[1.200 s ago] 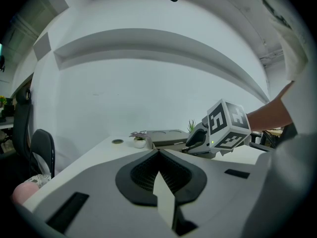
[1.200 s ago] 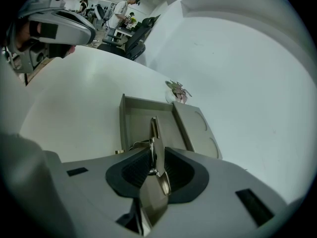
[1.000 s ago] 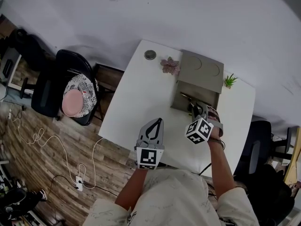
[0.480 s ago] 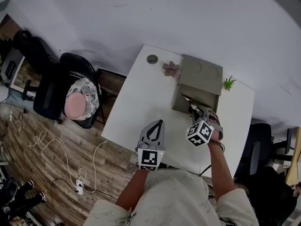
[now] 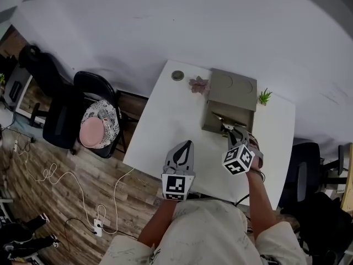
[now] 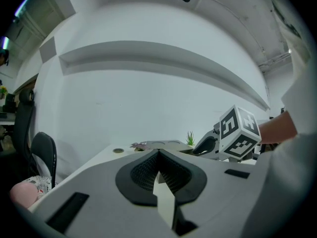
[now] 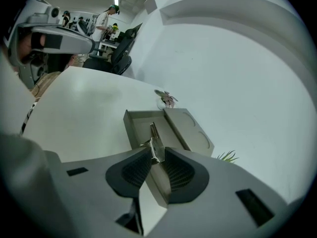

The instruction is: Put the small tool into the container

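An open grey container [image 5: 222, 116] with its lid [image 5: 233, 86] folded back stands on the white table [image 5: 165, 120]. My right gripper [image 5: 231, 131] hangs just over the container's near edge, shut on a small metal tool [image 7: 155, 144] that sticks out past the fingertips toward the open tray [image 7: 140, 125]. Its jaws have just closed a little tighter on the tool. My left gripper [image 5: 186, 146] is shut and empty above the table's near edge, to the left of the right one; its pads meet at the tip [image 6: 158, 153].
A pink flower ornament [image 5: 198, 84] and a round disc [image 5: 177, 75] lie at the table's far edge, left of the container. A small green plant [image 5: 265, 96] stands on its right. A black chair with a pink cushion [image 5: 98, 125] is left of the table; cables lie on the floor.
The right gripper has risen a little with the tool, rolled slightly and drawn back toward the table's near edge. The left gripper has lifted slightly.
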Demonstrator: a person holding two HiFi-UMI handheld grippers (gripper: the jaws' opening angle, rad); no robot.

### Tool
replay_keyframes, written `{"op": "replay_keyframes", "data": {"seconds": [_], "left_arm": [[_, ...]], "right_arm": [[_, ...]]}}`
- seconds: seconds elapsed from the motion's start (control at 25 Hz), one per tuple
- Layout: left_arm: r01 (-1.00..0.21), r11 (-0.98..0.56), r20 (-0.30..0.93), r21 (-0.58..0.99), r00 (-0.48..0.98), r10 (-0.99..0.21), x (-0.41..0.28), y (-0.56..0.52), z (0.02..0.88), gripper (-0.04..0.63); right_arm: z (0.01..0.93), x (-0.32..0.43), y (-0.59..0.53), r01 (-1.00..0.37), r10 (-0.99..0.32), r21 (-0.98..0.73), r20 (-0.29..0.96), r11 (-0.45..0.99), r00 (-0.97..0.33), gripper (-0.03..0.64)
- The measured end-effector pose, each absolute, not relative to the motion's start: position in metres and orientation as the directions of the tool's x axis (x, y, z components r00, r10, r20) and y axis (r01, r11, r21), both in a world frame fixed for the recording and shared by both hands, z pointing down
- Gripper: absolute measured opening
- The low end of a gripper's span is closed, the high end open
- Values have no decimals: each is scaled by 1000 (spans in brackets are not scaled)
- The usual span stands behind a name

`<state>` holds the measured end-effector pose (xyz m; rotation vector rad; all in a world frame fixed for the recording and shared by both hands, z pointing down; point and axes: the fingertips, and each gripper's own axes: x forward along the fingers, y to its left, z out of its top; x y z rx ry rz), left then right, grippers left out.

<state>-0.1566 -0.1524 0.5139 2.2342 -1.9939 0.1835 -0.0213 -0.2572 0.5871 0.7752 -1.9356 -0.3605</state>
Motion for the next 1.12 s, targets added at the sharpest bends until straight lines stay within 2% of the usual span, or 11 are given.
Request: {"op": "replay_keyframes", "data": {"seconds": [0.68, 1.12], "left_arm": [[-986, -161, 160, -38, 153, -975, -145, -131, 491, 6], [-981, -191, 149, -34, 184, -972, -136, -134, 488, 6]], "right_arm": [[555, 12, -207, -577, -701, 443, 615, 686, -361, 98], [547, 34, -189, -666, -735, 395, 576, 632, -357, 100]]}}
